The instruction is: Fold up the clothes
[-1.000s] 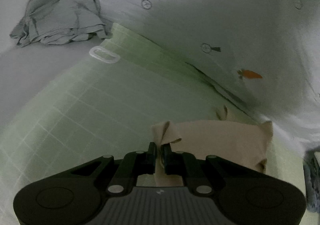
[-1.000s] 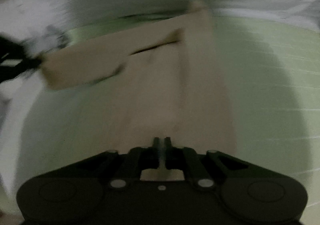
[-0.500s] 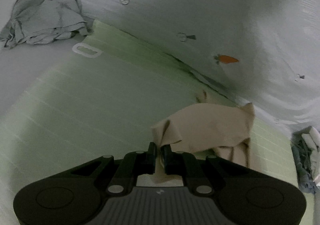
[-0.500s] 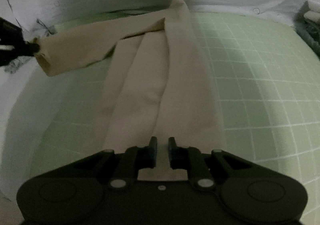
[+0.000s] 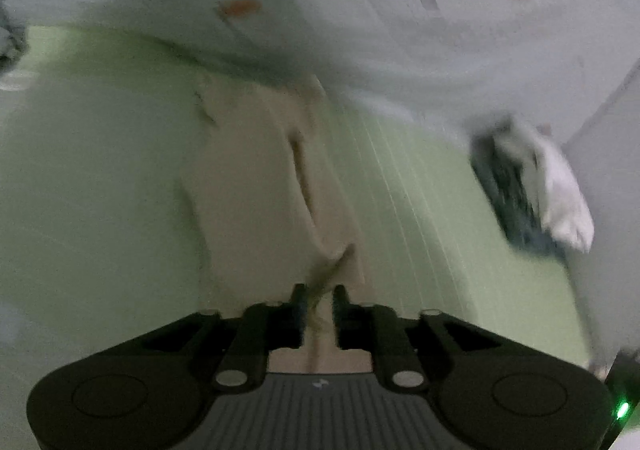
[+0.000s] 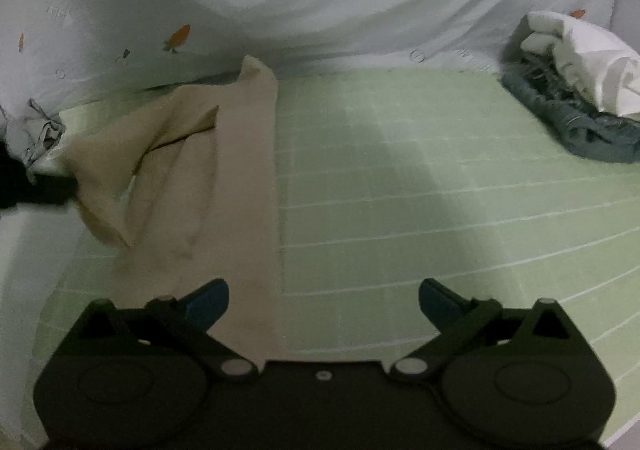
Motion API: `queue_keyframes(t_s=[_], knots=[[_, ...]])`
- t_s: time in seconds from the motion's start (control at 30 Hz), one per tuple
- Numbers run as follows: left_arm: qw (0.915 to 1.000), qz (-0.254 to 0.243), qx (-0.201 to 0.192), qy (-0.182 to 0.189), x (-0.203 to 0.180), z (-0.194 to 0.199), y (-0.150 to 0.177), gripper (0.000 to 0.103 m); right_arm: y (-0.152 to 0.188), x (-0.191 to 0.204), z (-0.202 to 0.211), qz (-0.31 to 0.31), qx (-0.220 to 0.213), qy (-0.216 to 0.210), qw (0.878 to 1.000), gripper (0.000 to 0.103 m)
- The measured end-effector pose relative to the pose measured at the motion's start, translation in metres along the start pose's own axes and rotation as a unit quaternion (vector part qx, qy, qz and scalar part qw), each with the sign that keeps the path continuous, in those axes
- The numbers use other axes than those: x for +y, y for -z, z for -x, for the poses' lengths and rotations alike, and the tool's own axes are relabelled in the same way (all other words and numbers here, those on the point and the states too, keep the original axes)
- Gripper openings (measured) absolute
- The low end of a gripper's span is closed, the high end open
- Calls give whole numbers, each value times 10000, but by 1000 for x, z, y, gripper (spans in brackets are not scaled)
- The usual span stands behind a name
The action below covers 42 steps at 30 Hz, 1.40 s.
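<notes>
**On the green mat: one beige garment, half folded**

On the gridded green mat (image 6: 420,186) we note a single beige garment (image 6: 244,178), long and narrow, lying lengthwise away from us. Its right-hand strip lies flat with a straight edge; the left part is lifted into a loose flap, and the far tip reaches the pale printed quilt (image 6: 320,2). The left wrist view is smeared, so finer creases escape us.

Our left gripper (image 5: 319,296) has its jaws slightly apart and opening, a thin fold of the beige cloth between them; we cannot tell whether the pads touch it. Our right gripper (image 6: 324,298) is opening, jaws spread wide above the garment's near end, gripping nothing.

Counts: one beige garment, two grippers, one stack of folded clothes (image 6: 576,98) at the mat's far right, one grey crumpled cloth (image 6: 36,130) far left.
</notes>
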<state>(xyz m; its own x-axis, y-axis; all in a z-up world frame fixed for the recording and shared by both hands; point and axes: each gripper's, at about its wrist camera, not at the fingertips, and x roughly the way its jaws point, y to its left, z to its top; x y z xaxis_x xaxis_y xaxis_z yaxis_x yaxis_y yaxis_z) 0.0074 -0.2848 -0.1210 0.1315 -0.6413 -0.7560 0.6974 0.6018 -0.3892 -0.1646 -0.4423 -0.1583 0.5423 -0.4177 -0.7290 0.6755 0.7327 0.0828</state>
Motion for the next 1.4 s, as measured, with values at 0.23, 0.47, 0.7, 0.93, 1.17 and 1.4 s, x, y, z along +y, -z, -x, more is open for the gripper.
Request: queue_keyframes(t_s=[0.23, 0.47, 0.7, 0.93, 1.17, 1.4], knots=[[9986, 77, 247, -467, -15, -5, 33, 62, 3, -17, 17, 229, -128, -186, 9995, 103], [9904, 688, 58, -1195, 26, 34, 64, 67, -4, 22, -5, 691, -65, -1184, 9905, 88], [9796, 1047, 20, -1716, 61, 64, 89, 71, -21, 38, -57, 70, 355, -1777, 9834, 71], [9800, 1070, 145, -1669, 73, 64, 90, 71, -26, 41, -74, -163, 623, -2143, 9746, 5], [9870, 706, 269, -1417, 65, 46, 77, 72, 8, -4, -15, -1417, 481, -3097, 9390, 4], [9918, 312, 323, -1197, 47, 31, 65, 72, 35, -47, 14, -2912, 428, -3614, 8848, 4]])
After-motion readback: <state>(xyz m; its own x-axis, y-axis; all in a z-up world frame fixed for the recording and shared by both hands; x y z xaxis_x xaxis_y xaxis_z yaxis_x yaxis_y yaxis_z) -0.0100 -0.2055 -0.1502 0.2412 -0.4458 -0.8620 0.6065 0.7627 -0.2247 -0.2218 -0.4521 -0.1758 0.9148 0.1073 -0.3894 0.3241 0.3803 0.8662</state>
